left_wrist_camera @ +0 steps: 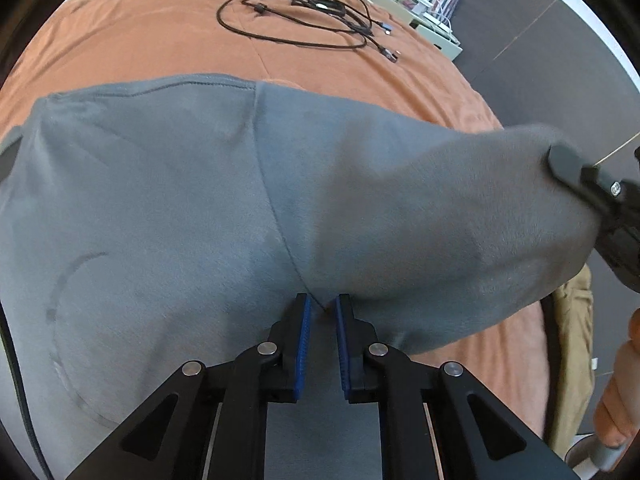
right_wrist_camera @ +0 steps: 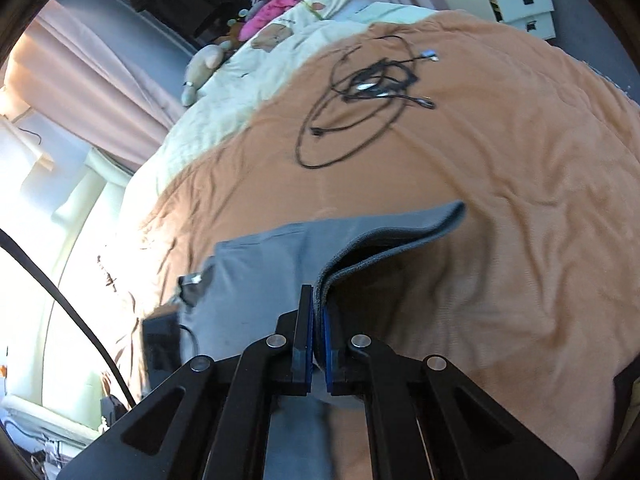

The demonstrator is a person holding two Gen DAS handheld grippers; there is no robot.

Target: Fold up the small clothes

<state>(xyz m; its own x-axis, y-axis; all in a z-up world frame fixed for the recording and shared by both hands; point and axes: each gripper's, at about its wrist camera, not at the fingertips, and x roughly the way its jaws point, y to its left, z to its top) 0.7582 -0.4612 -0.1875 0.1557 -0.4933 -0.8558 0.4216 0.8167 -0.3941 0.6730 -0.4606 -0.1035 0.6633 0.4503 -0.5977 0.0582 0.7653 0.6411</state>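
Observation:
A grey-blue garment [left_wrist_camera: 168, 200] lies on the orange bed cover [left_wrist_camera: 132, 36]. My left gripper [left_wrist_camera: 322, 307] hovers over its near part, blue pads a small gap apart at a seam, nothing between them. My right gripper [right_wrist_camera: 319, 312] is shut on a doubled edge of the garment [right_wrist_camera: 260, 264] and lifts it off the bed. In the left wrist view that gripper [left_wrist_camera: 568, 166] holds the raised cloth at the right.
A tangle of black cables [left_wrist_camera: 304, 12] lies on the orange cover beyond the garment, also in the right wrist view [right_wrist_camera: 360, 96]. A white drawer unit [right_wrist_camera: 516, 0] stands past the bed. Cream bedding [right_wrist_camera: 240, 92] and soft toys lie at the far side.

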